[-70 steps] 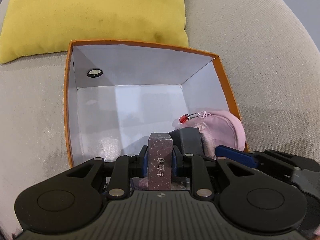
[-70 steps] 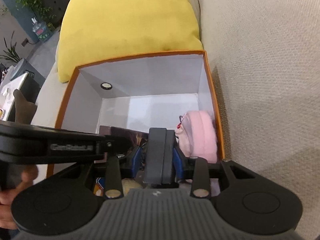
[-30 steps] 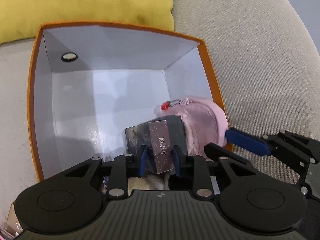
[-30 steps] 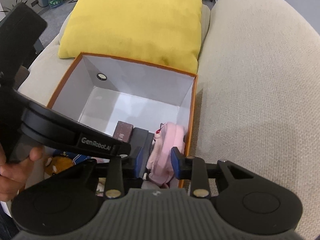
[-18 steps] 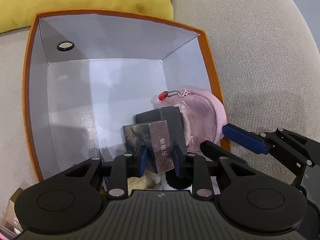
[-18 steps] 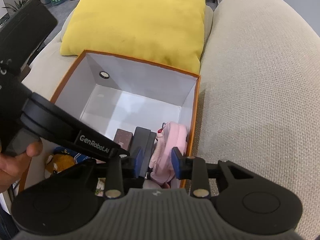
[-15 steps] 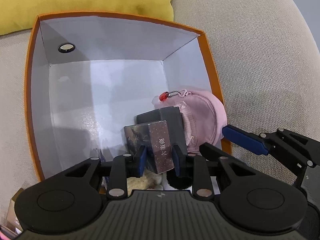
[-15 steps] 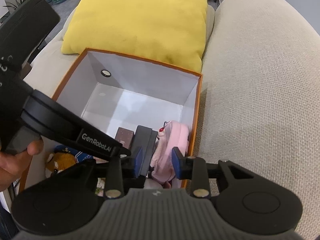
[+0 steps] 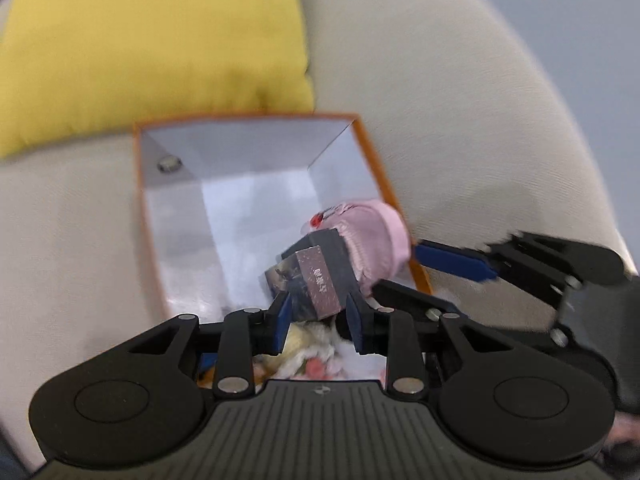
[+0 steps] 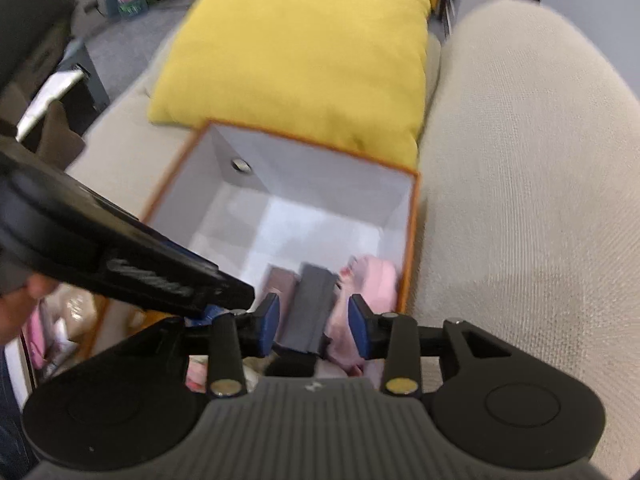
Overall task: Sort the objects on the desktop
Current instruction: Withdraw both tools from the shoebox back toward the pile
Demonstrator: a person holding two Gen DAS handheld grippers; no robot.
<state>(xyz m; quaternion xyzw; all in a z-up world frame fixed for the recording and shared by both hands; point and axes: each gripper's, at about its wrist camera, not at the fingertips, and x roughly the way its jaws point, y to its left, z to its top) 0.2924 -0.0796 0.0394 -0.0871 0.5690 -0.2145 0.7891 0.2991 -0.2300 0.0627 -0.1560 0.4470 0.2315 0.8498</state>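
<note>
An orange box [image 9: 362,152] with white inner walls sits on a beige sofa. Inside it a small brown box [image 9: 320,280] leans on a dark grey box [image 10: 314,308], and a pink pouch [image 9: 372,236] fills the right corner. My left gripper [image 9: 318,320] hovers above the brown box with its jaws opening. Its pads stand clear of the box. My right gripper [image 10: 314,322] hangs over the grey box, jaws opening too, with nothing gripped. One of its blue fingers [image 9: 452,260] shows at the box's right rim in the left wrist view.
A yellow cushion [image 10: 304,44] lies behind the box, and the sofa backrest [image 10: 528,168] rises to the right. A plush toy [image 9: 304,350] lies under the left fingers. A person's hand [image 10: 20,308] and dark furniture [image 10: 52,60] are on the left.
Both grippers have lifted up and back from the box. The left jaws have let go of the brown box, which stays leaning on the grey box. The right jaws have widened.
</note>
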